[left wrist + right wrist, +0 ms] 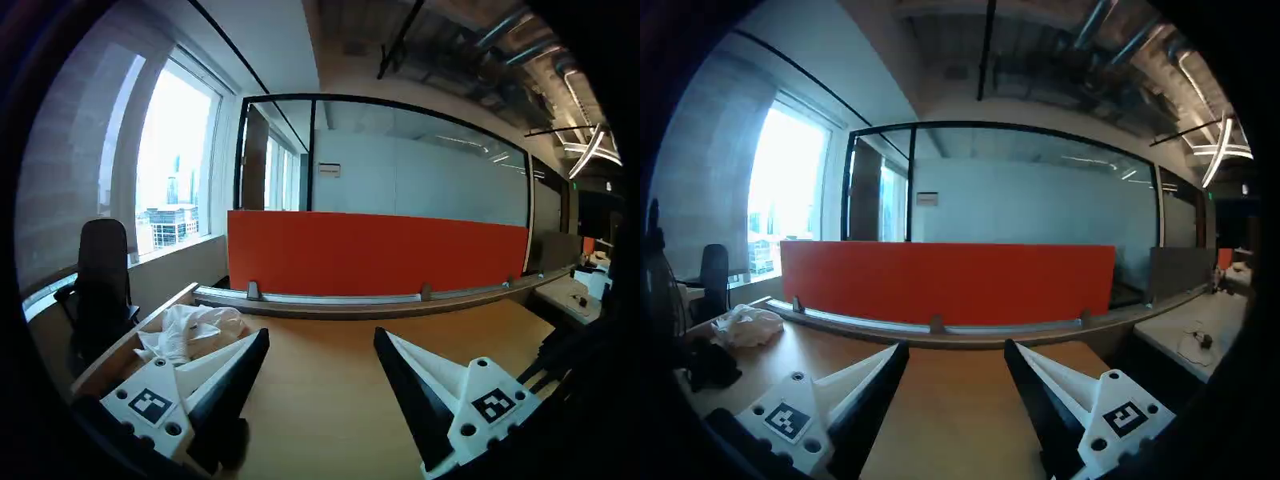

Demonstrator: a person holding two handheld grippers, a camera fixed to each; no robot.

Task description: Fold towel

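Observation:
A crumpled white towel (190, 330) lies in a heap on the wooden desk (328, 384) at the left, just beyond my left gripper's left finger. My left gripper (322, 338) is open above the desk with nothing between its fingers. In the right gripper view the same towel (746, 326) sits far off at the left on the desk (960, 400). My right gripper (956, 348) is open too, holding nothing, and points toward the orange divider.
An orange divider panel (376, 252) runs along the desk's far edge, with a glass wall behind it. A black chair (102, 280) stands by the window at the left. A dark object (708, 364) lies near the towel. Another desk (1192, 328) sits to the right.

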